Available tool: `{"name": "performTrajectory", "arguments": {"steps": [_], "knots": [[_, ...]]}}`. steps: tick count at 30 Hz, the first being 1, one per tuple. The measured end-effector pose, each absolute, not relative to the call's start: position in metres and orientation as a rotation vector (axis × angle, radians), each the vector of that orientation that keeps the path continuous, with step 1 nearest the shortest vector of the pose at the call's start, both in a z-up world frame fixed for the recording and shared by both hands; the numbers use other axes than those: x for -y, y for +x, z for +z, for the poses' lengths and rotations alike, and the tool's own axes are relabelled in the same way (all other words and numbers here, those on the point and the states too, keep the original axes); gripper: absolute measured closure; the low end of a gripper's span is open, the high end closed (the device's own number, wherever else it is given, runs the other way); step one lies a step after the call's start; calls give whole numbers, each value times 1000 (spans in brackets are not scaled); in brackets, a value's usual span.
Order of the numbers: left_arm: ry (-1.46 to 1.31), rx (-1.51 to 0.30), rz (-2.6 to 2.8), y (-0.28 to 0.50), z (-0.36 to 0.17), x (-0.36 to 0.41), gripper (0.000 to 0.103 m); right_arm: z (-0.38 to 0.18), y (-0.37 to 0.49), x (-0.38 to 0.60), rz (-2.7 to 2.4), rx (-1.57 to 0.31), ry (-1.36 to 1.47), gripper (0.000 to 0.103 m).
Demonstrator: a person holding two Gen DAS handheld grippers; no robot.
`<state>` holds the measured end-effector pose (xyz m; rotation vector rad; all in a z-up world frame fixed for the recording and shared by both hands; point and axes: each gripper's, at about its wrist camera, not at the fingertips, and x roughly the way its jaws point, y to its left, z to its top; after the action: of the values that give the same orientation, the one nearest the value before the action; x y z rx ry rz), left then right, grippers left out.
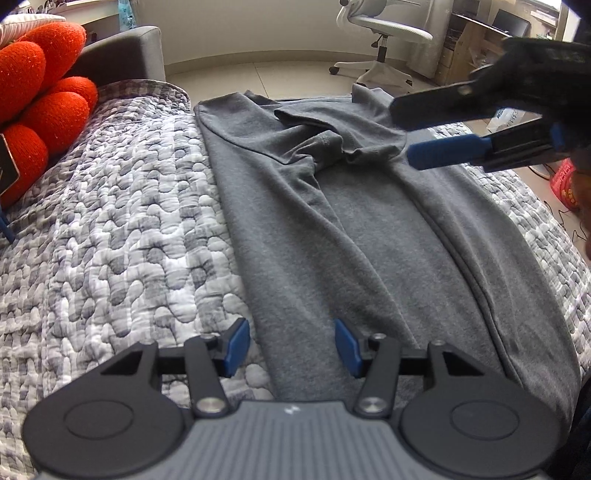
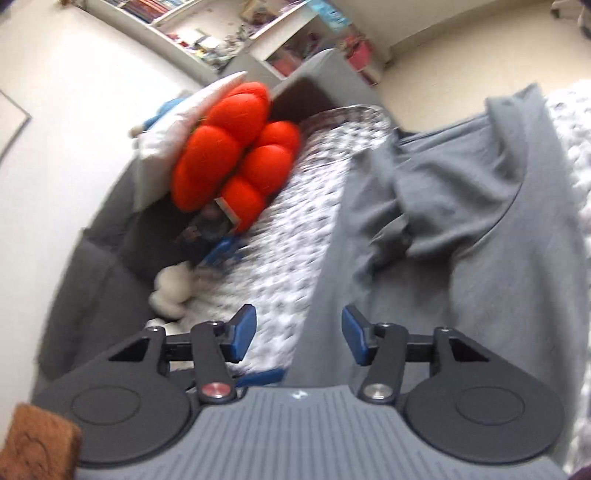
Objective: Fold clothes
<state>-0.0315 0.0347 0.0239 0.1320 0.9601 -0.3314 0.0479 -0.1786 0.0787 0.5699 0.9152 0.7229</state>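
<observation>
A grey long-sleeved top (image 1: pixel 369 229) lies flat on the patterned quilt (image 1: pixel 122 229), both long sides folded inward and the sleeves bunched near its far end. My left gripper (image 1: pixel 291 347) hovers open over the near left edge of the top, nothing between its blue pads. My right gripper (image 1: pixel 400 129) reaches in from the right in the left wrist view, open, above the bunched sleeves. In the right wrist view, which is blurred, the right gripper (image 2: pixel 299 339) stands open over the top (image 2: pixel 461 229) at its left folded edge.
An orange puffy cushion (image 1: pixel 40 99) leans at the quilt's left, backed by a dark grey sofa arm (image 1: pixel 122 55). A white office chair (image 1: pixel 384 33) and a desk stand on the floor beyond. A white plush toy (image 2: pixel 171 291) lies by the cushion (image 2: pixel 236 147).
</observation>
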Motion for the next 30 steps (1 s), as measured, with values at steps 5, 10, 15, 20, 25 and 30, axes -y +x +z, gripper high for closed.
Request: {"name": "performTrajectory", "arguments": {"steps": [5, 10, 15, 20, 25, 30], "knots": [[139, -963, -341, -30, 23, -33, 49, 49, 82, 154, 594, -976, 500, 46], [143, -965, -361, -31, 23, -32, 48, 33, 99, 156, 478, -967, 575, 49], [150, -968, -369, -30, 22, -30, 46, 34, 99, 147, 385, -907, 483, 84], [133, -978, -382, -29, 23, -33, 46, 48, 90, 143, 356, -811, 404, 86], [135, -982, -393, -30, 22, -35, 46, 39, 90, 134, 335, -799, 285, 89], [123, -989, -402, -29, 23, -40, 46, 31, 89, 125, 326, -785, 192, 86]]}}
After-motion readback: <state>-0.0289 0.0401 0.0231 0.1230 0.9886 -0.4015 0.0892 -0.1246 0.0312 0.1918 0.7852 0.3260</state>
